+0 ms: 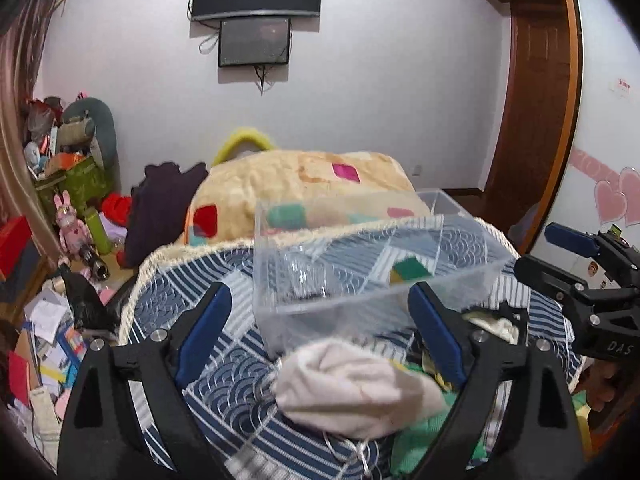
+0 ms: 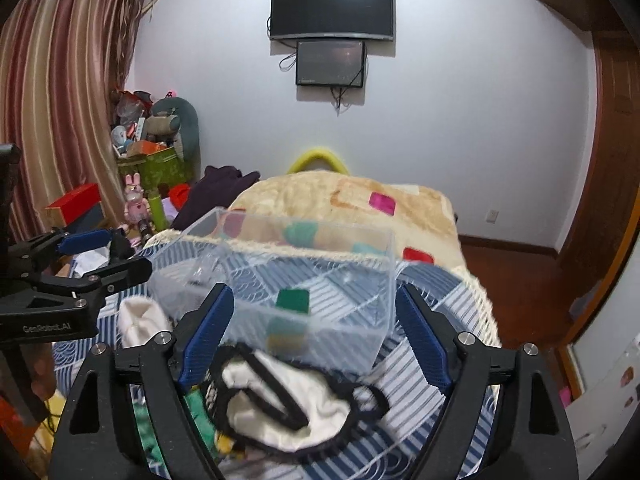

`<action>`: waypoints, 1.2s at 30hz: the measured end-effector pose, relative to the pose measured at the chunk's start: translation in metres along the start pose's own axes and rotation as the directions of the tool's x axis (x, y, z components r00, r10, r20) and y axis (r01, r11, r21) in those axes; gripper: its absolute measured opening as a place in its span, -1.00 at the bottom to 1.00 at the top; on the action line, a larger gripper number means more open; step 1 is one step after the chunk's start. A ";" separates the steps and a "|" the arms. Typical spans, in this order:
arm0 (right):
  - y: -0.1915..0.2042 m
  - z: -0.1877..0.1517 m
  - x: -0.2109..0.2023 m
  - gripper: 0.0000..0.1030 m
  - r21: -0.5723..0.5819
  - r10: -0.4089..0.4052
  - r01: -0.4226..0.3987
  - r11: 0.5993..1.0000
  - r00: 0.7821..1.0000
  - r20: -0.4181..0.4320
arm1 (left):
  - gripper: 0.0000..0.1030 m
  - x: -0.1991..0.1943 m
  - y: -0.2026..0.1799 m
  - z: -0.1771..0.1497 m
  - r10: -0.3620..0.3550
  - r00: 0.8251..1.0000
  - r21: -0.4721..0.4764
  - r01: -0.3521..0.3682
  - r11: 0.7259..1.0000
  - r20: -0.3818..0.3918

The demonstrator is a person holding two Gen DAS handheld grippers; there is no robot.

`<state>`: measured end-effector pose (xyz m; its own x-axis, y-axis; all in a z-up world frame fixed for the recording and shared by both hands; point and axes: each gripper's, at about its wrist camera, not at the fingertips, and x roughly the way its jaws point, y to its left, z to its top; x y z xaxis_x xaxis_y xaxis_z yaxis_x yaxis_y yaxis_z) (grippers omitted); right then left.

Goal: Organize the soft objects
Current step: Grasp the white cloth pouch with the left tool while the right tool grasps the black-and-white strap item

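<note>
A clear plastic bin stands on the blue patterned bedspread and holds a green-and-yellow sponge. My left gripper is open and empty, above a white rolled cloth that lies in front of the bin. A green cloth lies beside it. In the right wrist view my right gripper is open and empty, above a white cloth with black trim. The bin, sponge and white rolled cloth show there too.
A cream blanket with coloured squares covers the far bed. Clutter, toys and a green box fill the floor at left. A wooden door is at right. The other gripper shows at the edge of each view.
</note>
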<state>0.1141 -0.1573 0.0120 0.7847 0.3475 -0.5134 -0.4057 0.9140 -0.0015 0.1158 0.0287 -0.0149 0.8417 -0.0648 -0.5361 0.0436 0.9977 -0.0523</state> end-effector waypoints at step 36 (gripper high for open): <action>-0.009 -0.057 0.020 0.77 0.100 0.045 -0.028 0.995 0.985 -0.168 | -0.24 0.009 -0.008 -0.078 -0.034 0.992 -0.009 0.033 0.999 -0.118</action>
<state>0.1064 -0.1704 -0.0472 0.6755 0.3479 -0.6501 -0.3791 0.9201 0.0985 0.0810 0.0189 -0.0845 0.7704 -0.1004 -0.6295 0.0665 0.9948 -0.0773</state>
